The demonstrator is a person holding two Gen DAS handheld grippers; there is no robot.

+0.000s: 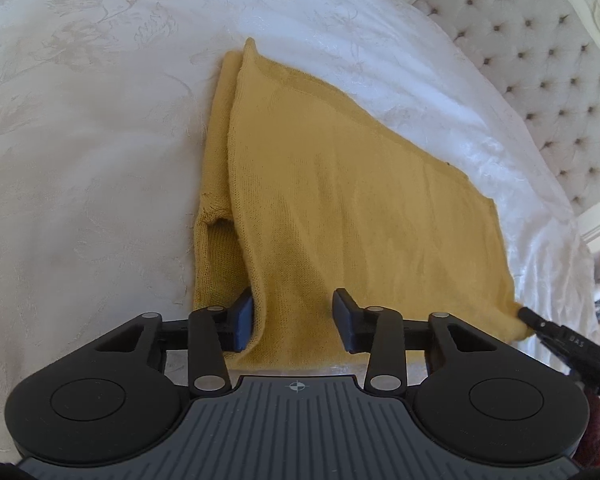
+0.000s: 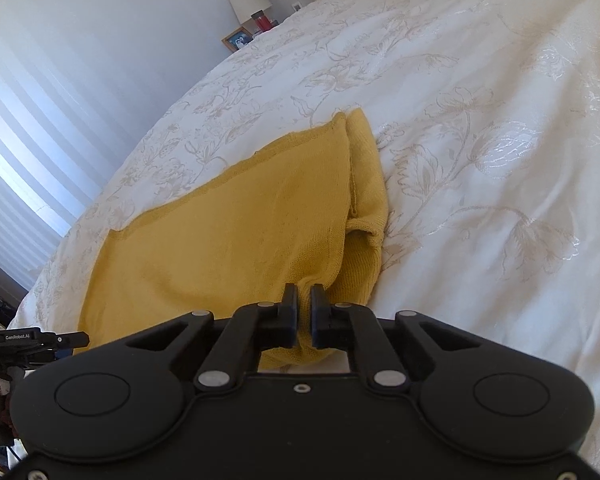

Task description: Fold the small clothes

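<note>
A mustard-yellow knitted garment lies on a white bedspread with a pale flower pattern, folded over itself so that an under layer shows along one long side, with a sleeve opening visible there. Its near edge lies close to the near edge of the bed, under both claws. In the left wrist view the left claw stands over that near edge with its two fingers apart; the cloth runs between them, one finger touches a raised fold of the knit, and the other finger stands clear of the fabric, so the cloth sits between the pads without being pinched. The right claw is clenched on the garment: in the right wrist view its fingers are nearly together with a small ridge of yellow knit squeezed between them at the near corner beside the folded side. The same claw shows in the left wrist view as a black tip at the garment's near corner on the far right. A tufted headboard stands at one end of the bed. Beyond the far edge of the bed are a lamp, a framed picture and a red jar.
</note>
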